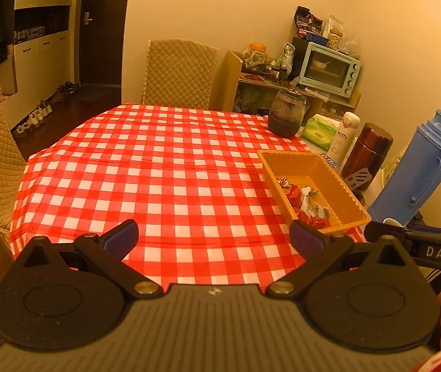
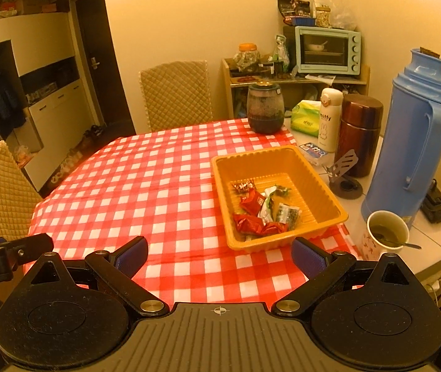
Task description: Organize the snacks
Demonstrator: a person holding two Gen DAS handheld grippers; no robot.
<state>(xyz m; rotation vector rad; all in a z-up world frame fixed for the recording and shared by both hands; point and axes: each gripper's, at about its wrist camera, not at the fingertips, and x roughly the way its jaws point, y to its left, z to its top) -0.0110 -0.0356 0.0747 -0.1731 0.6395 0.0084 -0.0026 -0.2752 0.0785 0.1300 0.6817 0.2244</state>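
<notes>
Right wrist view: both grippers [image 2: 219, 255] [image 1: 213, 238] spread empty; reaching the orange plastic tray [image 2: 325, 190] at centre right could topple the paper cup [image 2: 386, 232].

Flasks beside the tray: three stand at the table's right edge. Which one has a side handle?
The tall blue flask. It has a looped handle; the white flask and the brown flask have none.

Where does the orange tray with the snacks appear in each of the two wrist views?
Left wrist view: the orange tray lies right of centre, just beyond the right finger of the open left claw.
Right wrist view: the orange tray sits near the centre, a little right, ahead of the open right claw.
Shared landmark: the blue thermos stands right of the tray in both.
</notes>
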